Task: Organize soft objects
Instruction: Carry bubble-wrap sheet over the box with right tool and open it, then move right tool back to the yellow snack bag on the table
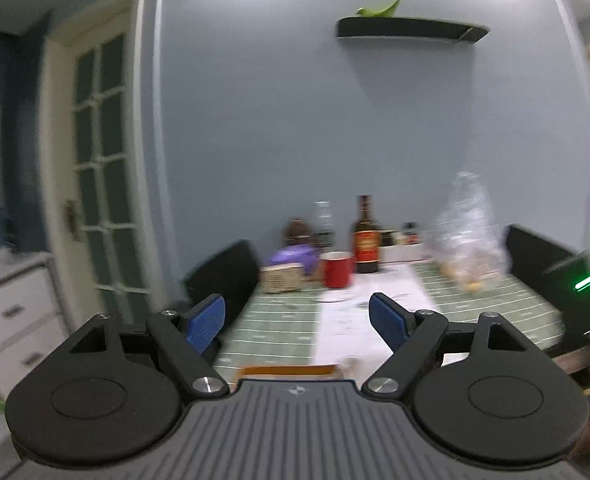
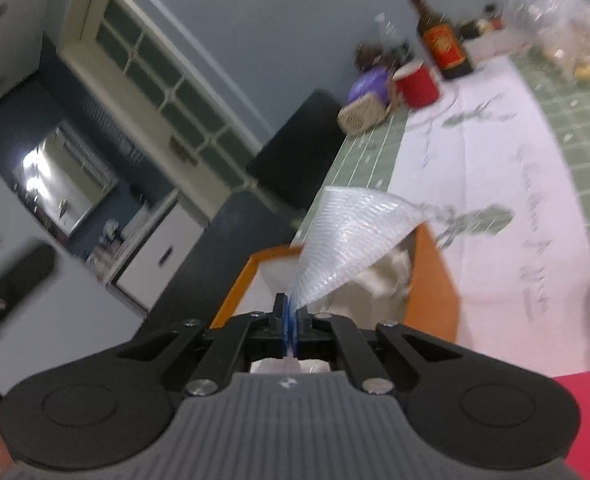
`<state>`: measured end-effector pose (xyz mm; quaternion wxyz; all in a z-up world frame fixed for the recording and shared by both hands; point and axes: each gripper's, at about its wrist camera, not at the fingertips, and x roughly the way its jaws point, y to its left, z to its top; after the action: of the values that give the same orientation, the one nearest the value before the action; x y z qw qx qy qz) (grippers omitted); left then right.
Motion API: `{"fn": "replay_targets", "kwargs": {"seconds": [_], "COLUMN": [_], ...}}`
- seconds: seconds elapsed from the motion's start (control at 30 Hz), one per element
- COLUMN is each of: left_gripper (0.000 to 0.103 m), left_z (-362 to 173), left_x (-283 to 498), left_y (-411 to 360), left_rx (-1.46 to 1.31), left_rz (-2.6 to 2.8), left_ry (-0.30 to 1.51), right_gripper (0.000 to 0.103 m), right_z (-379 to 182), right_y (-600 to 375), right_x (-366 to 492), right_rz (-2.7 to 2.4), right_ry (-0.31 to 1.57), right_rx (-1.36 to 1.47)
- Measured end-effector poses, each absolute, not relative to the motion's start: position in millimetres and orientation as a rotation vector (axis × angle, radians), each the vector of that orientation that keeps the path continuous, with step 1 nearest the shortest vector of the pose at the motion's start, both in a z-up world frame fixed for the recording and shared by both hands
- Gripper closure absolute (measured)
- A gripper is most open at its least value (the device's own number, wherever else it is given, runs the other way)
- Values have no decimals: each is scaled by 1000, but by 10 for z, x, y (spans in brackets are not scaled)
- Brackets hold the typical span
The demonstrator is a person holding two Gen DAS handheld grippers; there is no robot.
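You held a bubble wrap sheet (image 2: 351,240) by its corner, just above the orange box (image 2: 435,280). Something soft and white (image 2: 387,276) already sat inside the box. Your right hand-held gripper (image 2: 292,320) was squeezed tight on the wrap. Your left hand-held gripper (image 1: 297,320) was spread wide and held nothing. It pointed over the surface (image 1: 495,300) toward a red cup (image 1: 337,268) and a bottle (image 1: 366,236).

The wrap stuck out past the box's edge. If you let go too soon, it could flop onto the surface instead of inside. The pinch was only on a thin corner, so the wrap could slip out.
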<state>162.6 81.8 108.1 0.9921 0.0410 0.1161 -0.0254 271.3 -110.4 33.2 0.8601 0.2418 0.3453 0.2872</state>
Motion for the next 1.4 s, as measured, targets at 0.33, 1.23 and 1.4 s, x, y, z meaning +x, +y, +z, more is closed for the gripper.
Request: {"fn": "replay_targets", "kwargs": {"seconds": [0.33,1.23,1.4], "left_gripper": [7,7,7], "left_z": [1050,1066,1085], "left_x": [1618,1601,1586], "left_y": [768,708,692], "left_rx": [96,115,101], "left_rz": [-62,43,46], "left_ry": [234,229,225], "right_gripper": [103,3,3], "right_z": [128,643,845], "right_y": [-739,-748,-895], "right_x": [2703,2264,2078], "right_rz": [714,587,471], "right_ry": [842,603,485], "right_rx": [475,134,88]}}
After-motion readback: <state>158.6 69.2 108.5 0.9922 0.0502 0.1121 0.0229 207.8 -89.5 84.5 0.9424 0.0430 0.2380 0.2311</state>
